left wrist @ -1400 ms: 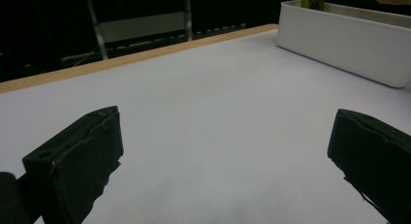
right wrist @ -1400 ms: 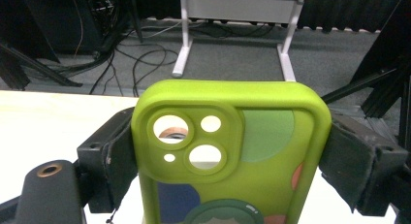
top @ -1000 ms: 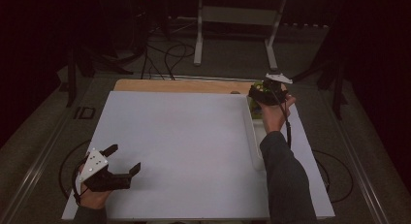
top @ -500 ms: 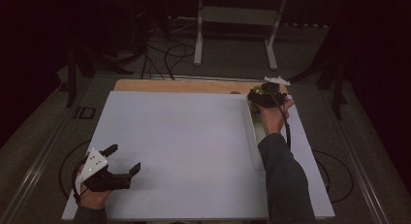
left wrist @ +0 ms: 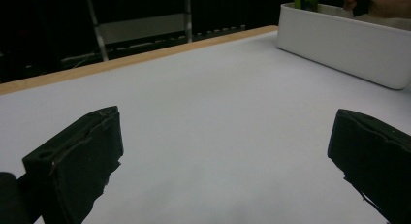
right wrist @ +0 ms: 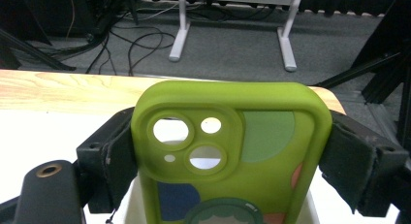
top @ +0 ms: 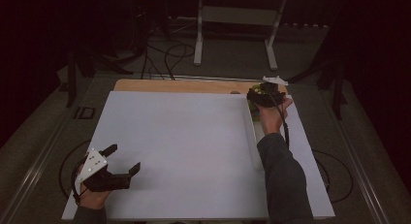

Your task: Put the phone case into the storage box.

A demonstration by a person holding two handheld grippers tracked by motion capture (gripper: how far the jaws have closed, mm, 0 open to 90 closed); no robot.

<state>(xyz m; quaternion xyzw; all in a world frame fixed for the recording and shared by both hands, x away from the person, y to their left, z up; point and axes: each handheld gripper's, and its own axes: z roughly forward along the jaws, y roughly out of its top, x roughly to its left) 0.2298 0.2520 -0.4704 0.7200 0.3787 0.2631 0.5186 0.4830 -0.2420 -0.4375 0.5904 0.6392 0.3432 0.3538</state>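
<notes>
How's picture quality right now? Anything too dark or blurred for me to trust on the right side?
High view: dim, surroundings nearly black; the white table reads clearly, but the right claw is small and murky. Right claw view: well lit, the green phone case is sharp between the jaws. Left claw view: the near jaws are soft, and the white bin is slightly blurred.

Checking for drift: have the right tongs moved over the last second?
Yes, slightly: the right tongs, shut on the green phone case, crept left along the table's wooden far edge, over the white tray's far end.
</notes>
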